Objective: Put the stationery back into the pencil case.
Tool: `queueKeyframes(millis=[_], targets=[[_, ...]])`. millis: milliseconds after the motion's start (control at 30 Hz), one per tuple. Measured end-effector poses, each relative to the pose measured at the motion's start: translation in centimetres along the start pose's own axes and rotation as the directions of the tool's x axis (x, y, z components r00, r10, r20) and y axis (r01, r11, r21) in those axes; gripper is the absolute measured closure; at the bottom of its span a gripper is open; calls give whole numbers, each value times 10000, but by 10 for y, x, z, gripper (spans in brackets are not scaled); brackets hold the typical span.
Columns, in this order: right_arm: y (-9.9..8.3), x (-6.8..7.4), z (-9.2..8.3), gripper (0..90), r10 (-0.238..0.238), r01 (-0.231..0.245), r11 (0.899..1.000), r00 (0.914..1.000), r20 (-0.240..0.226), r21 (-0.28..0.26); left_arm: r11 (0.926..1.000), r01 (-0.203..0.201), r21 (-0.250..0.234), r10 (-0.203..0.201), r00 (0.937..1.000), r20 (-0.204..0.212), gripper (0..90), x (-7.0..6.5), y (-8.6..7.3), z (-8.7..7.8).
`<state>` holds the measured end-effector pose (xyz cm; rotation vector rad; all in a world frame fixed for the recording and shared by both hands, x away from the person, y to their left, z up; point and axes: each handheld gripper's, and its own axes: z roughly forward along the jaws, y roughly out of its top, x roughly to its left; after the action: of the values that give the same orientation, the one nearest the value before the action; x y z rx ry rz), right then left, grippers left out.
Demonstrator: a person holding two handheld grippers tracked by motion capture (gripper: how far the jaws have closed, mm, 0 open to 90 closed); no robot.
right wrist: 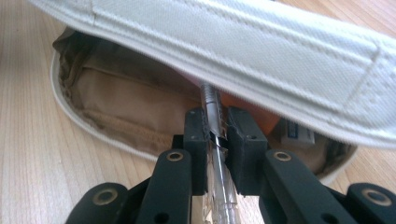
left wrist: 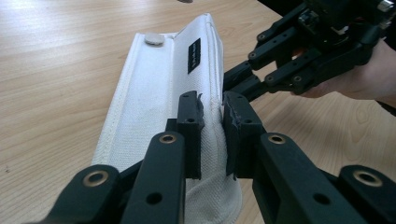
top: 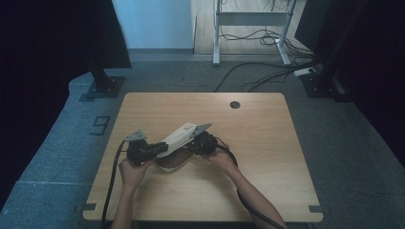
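The left gripper (left wrist: 212,109) pinches the raised flap of a white fabric pencil case (left wrist: 159,107), its jaws pressed together on the cloth edge. The case lies open on the wooden table (top: 258,143), directly between the two grippers. The right gripper (right wrist: 216,122) clamps a clear pen (right wrist: 214,116), whose tip points ahead of the jaws into the case's brown-lined pocket, under the lifted flap.

pen (right wrist: 215,140) tip hidden under case flap (right wrist: 233,51)
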<state>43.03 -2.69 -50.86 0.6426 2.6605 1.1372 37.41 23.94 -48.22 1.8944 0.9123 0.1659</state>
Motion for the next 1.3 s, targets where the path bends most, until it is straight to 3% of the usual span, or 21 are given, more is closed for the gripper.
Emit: queueKeyframes(millis=[300,633,800,1300], targets=[[4,2,8,770,33,-33,10000,10000,2,-31,10000,39,-65,-37,9996,296,779,-2,1,2],[2,-2,12,743,173,-173,9998,9998,-16,74,10000,-47,66,45,9997,252,779,-3,1,4],[0,-3,6,670,313,-313,9995,9995,-14,50,9999,-54,101,51,9997,245,778,-3,0,5],[-24,-9,-26,627,660,-660,9978,9978,84,-85,9999,-62,139,60,9998,197,777,-1,0,5]])
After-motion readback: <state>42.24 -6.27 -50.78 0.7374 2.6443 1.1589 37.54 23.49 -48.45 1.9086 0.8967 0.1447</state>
